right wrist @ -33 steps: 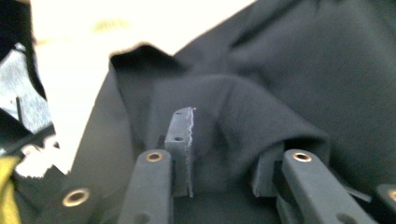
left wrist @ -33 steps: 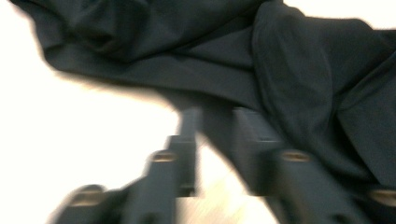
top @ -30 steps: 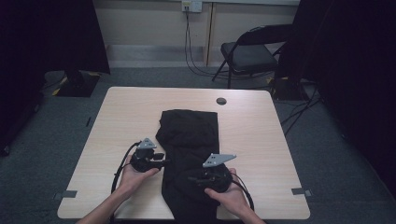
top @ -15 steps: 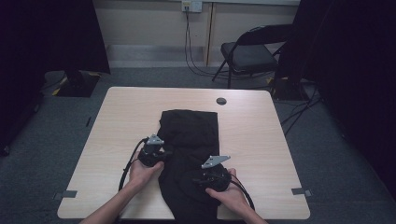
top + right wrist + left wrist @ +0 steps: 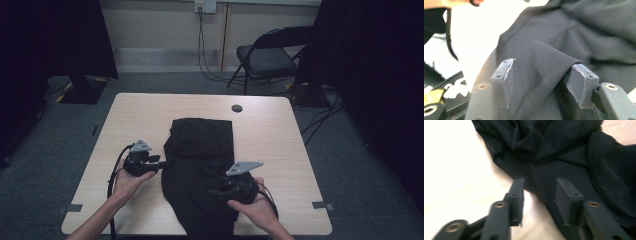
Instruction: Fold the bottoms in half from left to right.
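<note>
Right gripper (image 5: 220, 191), jaws just opening with a fold of the black garment (image 5: 202, 165) between them, sits on it; left gripper (image 5: 159, 163), half-open and empty, has its edge at three o'clock.

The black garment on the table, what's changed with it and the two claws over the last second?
The left claw has drawn off the black garment to its left edge; its jaws have just been opening, with nothing between them. The right claw jaws have also just been opening, a fold of cloth lying between them. The garment's near part looks narrower and more bunched. The table and the small dark disc stayed put.
</note>
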The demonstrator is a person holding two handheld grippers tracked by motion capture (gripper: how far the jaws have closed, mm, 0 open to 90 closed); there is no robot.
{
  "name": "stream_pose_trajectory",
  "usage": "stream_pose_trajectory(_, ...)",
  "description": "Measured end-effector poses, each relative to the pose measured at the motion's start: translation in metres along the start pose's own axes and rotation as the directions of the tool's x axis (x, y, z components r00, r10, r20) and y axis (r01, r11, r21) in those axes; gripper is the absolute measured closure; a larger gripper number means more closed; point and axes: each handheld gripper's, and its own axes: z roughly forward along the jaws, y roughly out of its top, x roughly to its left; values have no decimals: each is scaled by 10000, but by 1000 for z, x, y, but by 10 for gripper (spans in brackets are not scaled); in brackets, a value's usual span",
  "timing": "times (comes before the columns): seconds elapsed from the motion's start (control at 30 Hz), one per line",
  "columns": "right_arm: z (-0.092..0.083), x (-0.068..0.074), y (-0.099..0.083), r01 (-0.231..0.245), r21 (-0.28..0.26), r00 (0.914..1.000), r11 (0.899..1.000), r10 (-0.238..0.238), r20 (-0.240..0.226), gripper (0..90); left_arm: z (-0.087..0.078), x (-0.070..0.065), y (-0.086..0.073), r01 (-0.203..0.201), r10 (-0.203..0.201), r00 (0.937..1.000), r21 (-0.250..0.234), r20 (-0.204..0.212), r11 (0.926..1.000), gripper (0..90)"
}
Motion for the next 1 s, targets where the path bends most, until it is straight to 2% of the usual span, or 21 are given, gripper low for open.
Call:
stream_pose_trajectory(0.07,-11,-11,5,-130,-261,9992,9996,140,374,407,4,2,6,-31,29,10000,-244,-53,9997,544)
stream_pose_trajectory(0.1,-14,-18,8,-230,-403,9981,9989,253,571,411,8,3,11,-35,36,10000,-127,70,9999,535)
stream_pose_trajectory(0.17,-16,-33,13,-554,-679,9952,9962,606,765,415,16,4,17,-29,22,9998,-383,-178,9993,532)
stream_pose_trajectory(0.2,-17,-38,17,-585,-837,9943,9948,655,838,418,21,6,21,108,-110,9999,-278,-80,9996,524)
stream_pose_trajectory(0.23,-16,-42,20,-477,-840,9926,9953,566,1076,418,26,7,25,72,-75,9999,-314,-94,9995,513)
stream_pose_trajectory(0.27,-13,-47,23,-366,-770,9889,9964,472,1406,419,31,8,29,12,-26,9997,-530,-262,9986,508)
stream_pose_trajectory(0.3,-8,-53,26,-370,-782,9865,9963,489,1564,419,36,9,34,77,-81,9999,-523,-80,9986,507)
stream_pose_trajectory(0.37,8,-69,33,-338,-619,9826,9975,445,1803,422,46,12,43,64,-85,9995,-706,-294,9975,507)
stream_pose_trajectory(0.4,17,-77,36,-379,-522,9786,9979,476,2003,420,50,13,47,132,-145,9998,-808,-156,9966,504)
stream_pose_trajectory(0.43,26,-87,38,-491,-477,9767,9977,579,2065,419,54,13,51,64,-80,9998,-877,-185,9961,507)
stream_pose_trajectory(0.5,43,-104,40,-738,-520,9709,9959,836,2246,420,65,13,56,-202,194,9997,-617,-134,9979,531)
stream_pose_trajectory(0.53,51,-111,41,-822,-526,9677,9952,923,2348,422,71,13,57,-270,259,9993,-429,-255,9987,573)
stream_pose_trajectory(0.6,65,-123,39,-1080,-492,9594,9929,1170,2565,418,84,15,56,64,-62,10000,-260,67,9996,559)
stream_pose_trajectory(0.63,72,-128,38,-1162,-281,9562,9928,1195,2671,407,89,15,54,51,-50,9999,-92,161,9999,550)
stream_pose_trajectory(0.67,78,-131,36,-1271,-45,9573,9919,1239,2611,382,93,15,52,-71,70,9999,91,110,9999,536)
stream_pose_trajectory(0.77,88,-136,31,-1577,-74,9570,9875,1547,2452,394,100,15,49,-48,46,9999,126,120,9999,500)
stream_pose_trajectory(0.8,90,-137,30,-1622,-157,9566,9866,1611,2427,412,101,15,48,-318,316,9995,238,72,9992,545)
stream_pose_trajectory(0.83,93,-138,30,-1685,-159,9561,9856,1674,2406,473,101,13,49,-656,662,9977,378,-158,9971,640)
stream_pose_trajectory(0.9,95,-136,31,-1635,-264,9509,9862,1647,2619,627,97,13,54,-424,425,9991,231,-35,9988,739)
stream_pose_trajectory(0.93,93,-134,34,-1685,-495,9457,9845,1756,2734,686,93,13,57,-547,548,9985,60,-71,9985,769)
stream_pose_trajectory(1.0,84,-130,40,-1499,-863,9501,9849,1676,2631,716,82,13,67,-618,616,9981,-249,-56,9978,792)
